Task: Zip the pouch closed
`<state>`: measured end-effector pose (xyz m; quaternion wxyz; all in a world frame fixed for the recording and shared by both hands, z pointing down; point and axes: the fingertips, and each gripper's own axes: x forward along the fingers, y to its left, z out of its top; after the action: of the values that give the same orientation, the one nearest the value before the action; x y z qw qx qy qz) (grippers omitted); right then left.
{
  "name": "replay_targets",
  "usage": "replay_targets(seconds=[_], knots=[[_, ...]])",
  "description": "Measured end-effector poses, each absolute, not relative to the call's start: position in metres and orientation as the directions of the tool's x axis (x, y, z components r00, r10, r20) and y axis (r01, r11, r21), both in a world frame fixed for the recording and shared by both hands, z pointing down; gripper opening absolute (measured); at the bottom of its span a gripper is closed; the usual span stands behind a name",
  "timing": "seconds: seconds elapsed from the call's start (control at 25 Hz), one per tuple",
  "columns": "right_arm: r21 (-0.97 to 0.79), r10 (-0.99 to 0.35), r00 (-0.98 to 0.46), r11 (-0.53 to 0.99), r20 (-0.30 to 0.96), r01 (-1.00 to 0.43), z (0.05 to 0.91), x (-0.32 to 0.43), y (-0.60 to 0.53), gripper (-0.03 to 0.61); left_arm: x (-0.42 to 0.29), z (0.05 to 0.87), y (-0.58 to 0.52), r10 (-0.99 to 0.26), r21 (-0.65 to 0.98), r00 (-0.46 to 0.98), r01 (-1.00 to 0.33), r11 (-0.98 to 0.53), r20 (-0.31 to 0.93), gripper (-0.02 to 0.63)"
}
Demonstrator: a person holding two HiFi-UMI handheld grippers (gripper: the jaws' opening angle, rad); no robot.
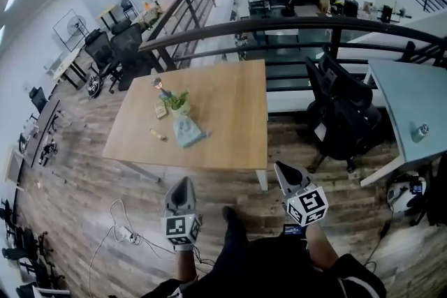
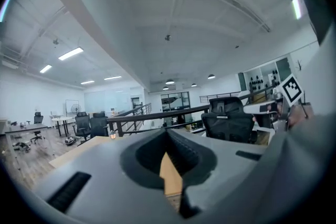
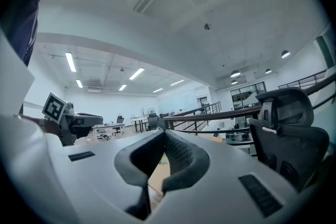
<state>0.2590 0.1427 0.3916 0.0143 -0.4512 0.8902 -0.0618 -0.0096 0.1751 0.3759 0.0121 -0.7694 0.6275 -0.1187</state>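
A light blue pouch [image 1: 187,130] lies flat on the wooden table [image 1: 230,115], toward its near left side. Both grippers hang in front of the table's near edge, over the floor and well short of the pouch. My left gripper [image 1: 184,182] points at the table with its jaws together and nothing between them; the left gripper view shows the tips [image 2: 168,131] meeting. My right gripper [image 1: 281,169] is likewise shut and empty, its tips [image 3: 164,134] meeting. Neither gripper view shows the pouch, only slivers of tabletop through the jaws.
Beside the pouch stand a small potted plant [image 1: 176,102], a little figurine [image 1: 158,86] and a small yellow item [image 1: 158,135]. A black office chair [image 1: 342,115] sits right of the table, by a pale desk [image 1: 412,108]. A white cable [image 1: 119,227] lies on the floor at left.
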Motion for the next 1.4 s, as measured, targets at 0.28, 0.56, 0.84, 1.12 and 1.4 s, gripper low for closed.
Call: replay_targets(seconds=[0.28,0.56,0.84,1.12,1.4], knots=[[-0.113,-0.834,-0.549,0.54,0.06,-0.834,0.379,0.203,0.084,0.012,-0.061,0.387,0.095,-0.96,-0.074,0.236,-0.966,-0.249,0.153,-0.006],[-0.092,-0.806,-0.577,0.569,0.132,-0.817,0.381,0.102,0.036,0.013,-0.134,0.412,0.053,-0.956,0.028,0.242,-0.97,-0.241,0.167,-0.005],[-0.068,-0.774,-0.604,0.603,0.188,-0.795,0.382,0.002,-0.016,0.013,-0.19,0.433,0.016,-0.94,0.122,0.285,-0.956,-0.266,0.188,-0.005],[-0.05,-0.728,-0.626,0.64,0.28,-0.767,0.403,-0.041,-0.033,0.013,-0.205,0.458,0.003,-0.929,0.198,0.298,-0.946,-0.256,0.222,-0.006],[-0.105,-0.707,-0.632,0.636,0.318,-0.765,0.432,-0.033,-0.074,0.014,-0.195,0.467,-0.026,-0.919,0.189,0.295,-0.949,-0.252,0.26,-0.005]])
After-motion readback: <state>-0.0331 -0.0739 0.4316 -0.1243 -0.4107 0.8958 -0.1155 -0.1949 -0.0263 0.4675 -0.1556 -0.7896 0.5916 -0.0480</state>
